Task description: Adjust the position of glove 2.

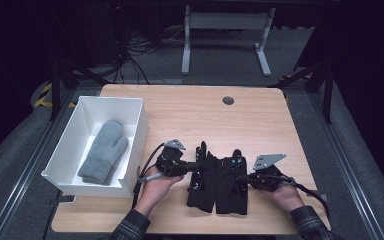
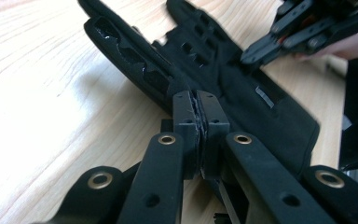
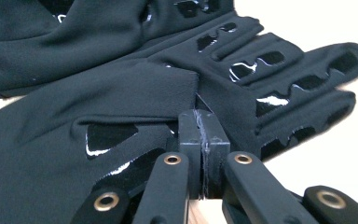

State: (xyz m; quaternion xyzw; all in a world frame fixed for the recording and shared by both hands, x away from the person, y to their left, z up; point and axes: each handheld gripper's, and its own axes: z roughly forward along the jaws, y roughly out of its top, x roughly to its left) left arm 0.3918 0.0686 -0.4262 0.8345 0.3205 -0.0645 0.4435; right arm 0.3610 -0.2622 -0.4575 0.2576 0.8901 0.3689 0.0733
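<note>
Two black gloves (image 1: 218, 182) lie side by side, front centre of table (image 1: 260, 115). Soft, light, floppy fabric with glossy grip patches; best pinched at an edge. Left gripper (image 1: 196, 164) at 9 o'clock and right gripper (image 1: 238, 176) at 3 each pinch glove fabric. White bin (image 1: 130, 165) holding grey mitten (image 1: 103, 150) at 9, well apart.

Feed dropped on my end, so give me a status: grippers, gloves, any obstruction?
Left gripper shut at left black glove. Right gripper shut at right black glove. Gloves flat, side by side. White bin with grey mitten off left, nothing blocking.
</note>
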